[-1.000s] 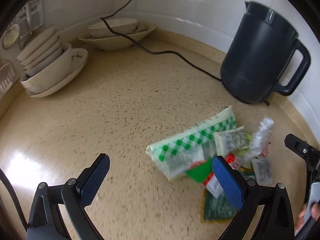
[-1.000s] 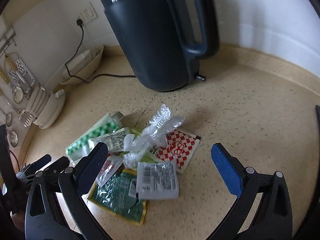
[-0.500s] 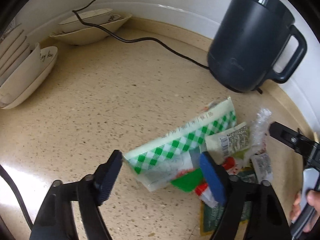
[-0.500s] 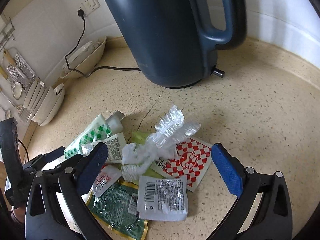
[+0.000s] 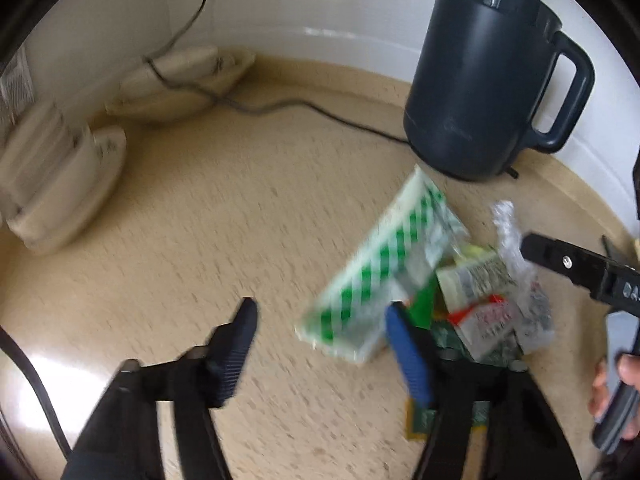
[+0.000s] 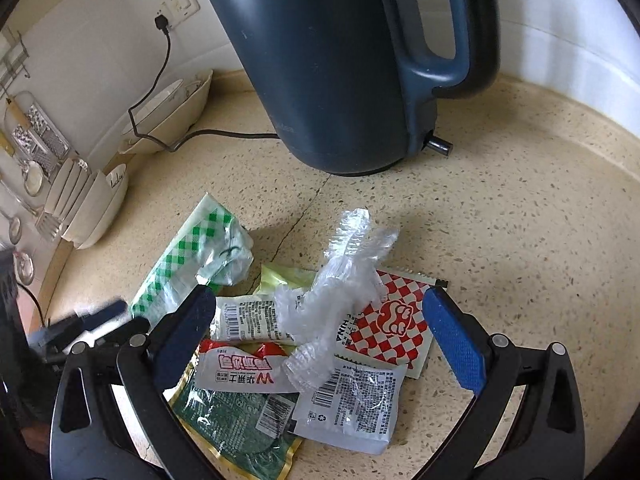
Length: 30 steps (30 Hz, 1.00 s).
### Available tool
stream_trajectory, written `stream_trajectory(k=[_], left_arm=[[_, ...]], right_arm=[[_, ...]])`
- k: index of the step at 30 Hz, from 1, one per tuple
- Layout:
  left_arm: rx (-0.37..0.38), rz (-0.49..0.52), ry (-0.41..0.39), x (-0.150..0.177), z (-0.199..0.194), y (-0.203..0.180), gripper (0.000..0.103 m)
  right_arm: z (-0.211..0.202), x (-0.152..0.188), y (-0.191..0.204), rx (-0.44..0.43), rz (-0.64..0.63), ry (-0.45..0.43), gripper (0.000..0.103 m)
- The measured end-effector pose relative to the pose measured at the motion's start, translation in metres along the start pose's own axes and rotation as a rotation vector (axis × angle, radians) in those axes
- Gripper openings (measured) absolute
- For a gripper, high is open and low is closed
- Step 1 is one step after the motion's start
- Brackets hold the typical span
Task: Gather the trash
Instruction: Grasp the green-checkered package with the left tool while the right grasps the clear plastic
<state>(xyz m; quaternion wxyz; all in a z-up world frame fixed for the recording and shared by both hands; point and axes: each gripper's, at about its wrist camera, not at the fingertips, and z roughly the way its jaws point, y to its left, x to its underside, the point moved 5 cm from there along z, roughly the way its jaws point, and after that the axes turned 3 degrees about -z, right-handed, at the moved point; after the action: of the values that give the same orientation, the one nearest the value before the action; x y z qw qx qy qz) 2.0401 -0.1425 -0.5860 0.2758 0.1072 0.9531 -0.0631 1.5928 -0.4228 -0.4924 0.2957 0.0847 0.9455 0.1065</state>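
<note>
A pile of trash lies on the speckled counter in front of a dark kettle [image 6: 332, 60]. It holds a green checked packet [image 5: 380, 264] [image 6: 188, 256], crumpled clear plastic [image 6: 344, 272], a red-and-white checked sachet [image 6: 392, 328], white sachets [image 6: 352, 404] and a dark green packet [image 6: 236, 420]. My left gripper [image 5: 320, 308] is closing at the pile's left end. The checked packet's near corner sits between its jaws; the left pad stands apart from it. My right gripper [image 6: 320, 296] hangs wide open over the pile, its fingers on either side of the wrappers.
The kettle [image 5: 480, 92] stands just behind the pile, its cord [image 5: 280, 106] running across the counter to a wall socket. Stacked bowls [image 5: 180, 80] and plates [image 5: 56, 184] sit at the back left. Utensils [image 6: 36, 148] hang on the left wall. A hand [image 5: 616, 384] holds the right gripper.
My left gripper has moved in to the pile and its jaws have narrowed around the green checked packet's corner. The right gripper has come lower and closer over the wrappers.
</note>
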Motion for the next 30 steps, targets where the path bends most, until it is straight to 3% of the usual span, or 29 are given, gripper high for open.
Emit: stream_trajectory(k=[3, 8, 14, 16, 17, 23, 24, 27, 30], left_arm=[[0.006, 0.019, -0.007, -0.012, 0.006, -0.004, 0.071], [0.035, 0.104, 0.058, -0.014, 0.042, -0.027, 0.073], [0.076, 0.109, 0.072, -0.014, 0.056, -0.038, 0.056], [0.083, 0.100, 0.061, -0.013, 0.057, -0.035, 0.050], [0.091, 0.095, 0.015, -0.014, 0.056, -0.035, 0.048], [0.168, 0.011, -0.011, -0.013, 0.043, -0.024, 0.020], [0.175, 0.007, -0.010, -0.012, 0.042, -0.023, 0.019], [0.187, -0.003, -0.021, -0.008, 0.034, -0.020, 0.018], [0.200, -0.028, -0.046, -0.005, 0.031, -0.019, 0.016]], right_arm=[[-0.002, 0.000, -0.001, -0.002, -0.001, -0.003, 0.103], [-0.002, 0.000, -0.012, -0.002, 0.009, 0.000, 0.103], [0.003, 0.000, -0.021, 0.003, 0.007, 0.010, 0.103], [0.006, -0.001, -0.022, 0.002, -0.006, 0.012, 0.103], [0.007, -0.002, -0.022, 0.004, -0.010, 0.012, 0.103], [0.027, -0.013, -0.019, 0.011, -0.022, 0.025, 0.103], [0.030, -0.014, -0.018, 0.018, -0.026, 0.029, 0.099], [0.037, -0.021, -0.015, 0.022, -0.035, 0.035, 0.068], [0.046, -0.022, -0.013, 0.042, -0.059, 0.061, 0.046]])
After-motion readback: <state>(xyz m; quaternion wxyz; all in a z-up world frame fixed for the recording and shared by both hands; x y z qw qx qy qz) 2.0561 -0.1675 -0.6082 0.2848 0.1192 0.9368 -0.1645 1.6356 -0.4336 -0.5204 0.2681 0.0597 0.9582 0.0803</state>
